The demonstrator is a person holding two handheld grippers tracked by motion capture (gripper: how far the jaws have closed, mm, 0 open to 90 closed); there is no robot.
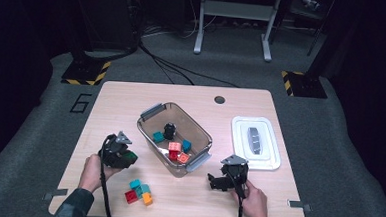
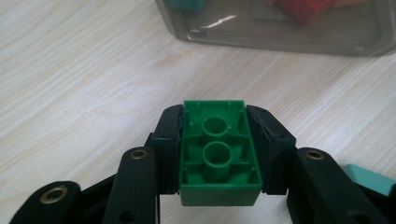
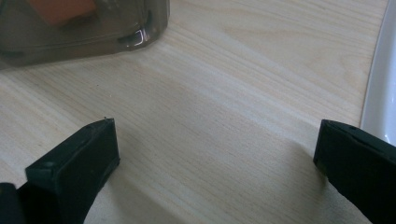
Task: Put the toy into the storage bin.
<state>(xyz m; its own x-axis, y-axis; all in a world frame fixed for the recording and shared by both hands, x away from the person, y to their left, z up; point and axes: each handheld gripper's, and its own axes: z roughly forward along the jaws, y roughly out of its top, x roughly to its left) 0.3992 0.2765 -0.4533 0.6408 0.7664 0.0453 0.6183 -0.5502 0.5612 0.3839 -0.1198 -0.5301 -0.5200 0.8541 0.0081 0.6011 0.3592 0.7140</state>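
A: High view?
B: Pale wood table (image 1: 131,98) on grey carpet, dark room — a "6" (image 1: 80,103) marked on the floor.
A: Left gripper view?
B: Left gripper (image 2: 215,140) clamps a green brick (image 2: 218,154), underside up, near the clear bin (image 2: 280,37).
A: Right gripper view?
B: Right gripper (image 3: 215,154) gapes wide over bare wood.

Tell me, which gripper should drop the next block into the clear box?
Left, probably. The left gripper is already shut on the green block, close beside the clear box. The right gripper is open with nothing between its jaws, over bare table.
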